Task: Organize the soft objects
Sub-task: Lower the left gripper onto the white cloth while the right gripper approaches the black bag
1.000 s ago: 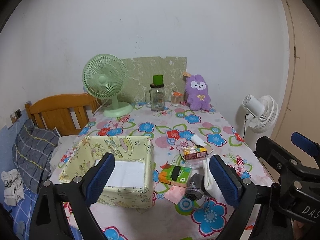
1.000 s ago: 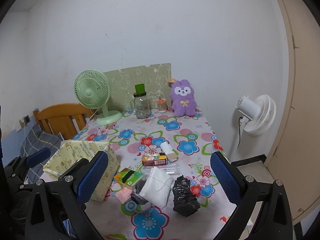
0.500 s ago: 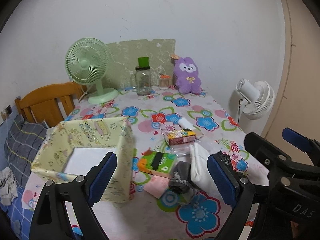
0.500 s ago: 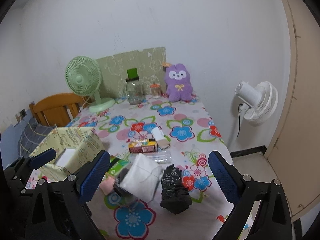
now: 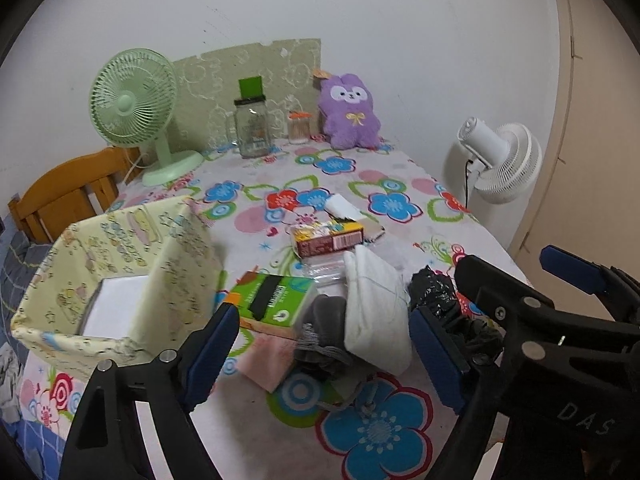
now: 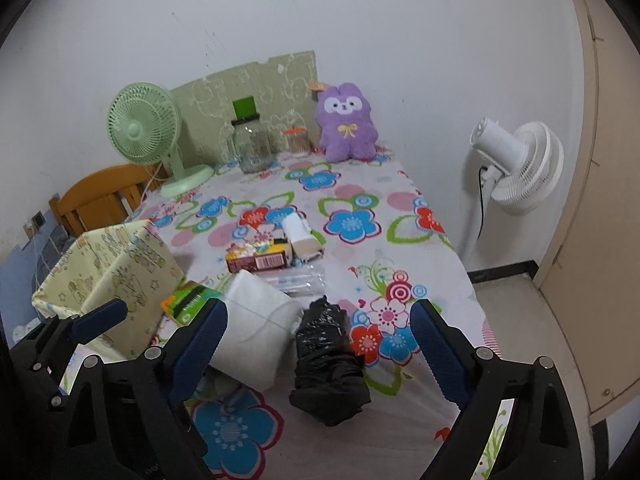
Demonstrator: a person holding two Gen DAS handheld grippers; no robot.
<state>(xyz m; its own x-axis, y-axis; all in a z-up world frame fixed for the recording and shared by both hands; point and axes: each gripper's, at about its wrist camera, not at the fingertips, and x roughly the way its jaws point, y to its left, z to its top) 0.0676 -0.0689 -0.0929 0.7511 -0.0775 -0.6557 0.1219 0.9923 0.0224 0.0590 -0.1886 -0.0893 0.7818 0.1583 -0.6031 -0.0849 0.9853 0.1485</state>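
- The left gripper (image 5: 326, 350) is held wide open above the near part of the table (image 5: 256, 420), with nothing gripped.
- Between and just beyond its fingers, a grey fabric item (image 5: 324, 330), a white folded cloth (image 5: 376, 312) and a pink pad (image 5: 266, 358) are seen lying together.
- A green tissue pack (image 5: 272, 298) is found just ahead, and the yellow fabric bin (image 5: 116, 280) stands to its left.
- The right gripper (image 6: 318, 338) is likewise spread wide and empty.
- A crumpled black bag (image 6: 326, 364) lies between its fingers, with the white cloth (image 6: 252, 336) against the left finger.
- Farther ahead, a snack box (image 6: 258, 260) is seen, and a purple plush (image 6: 346, 124) sits at the table's far edge.
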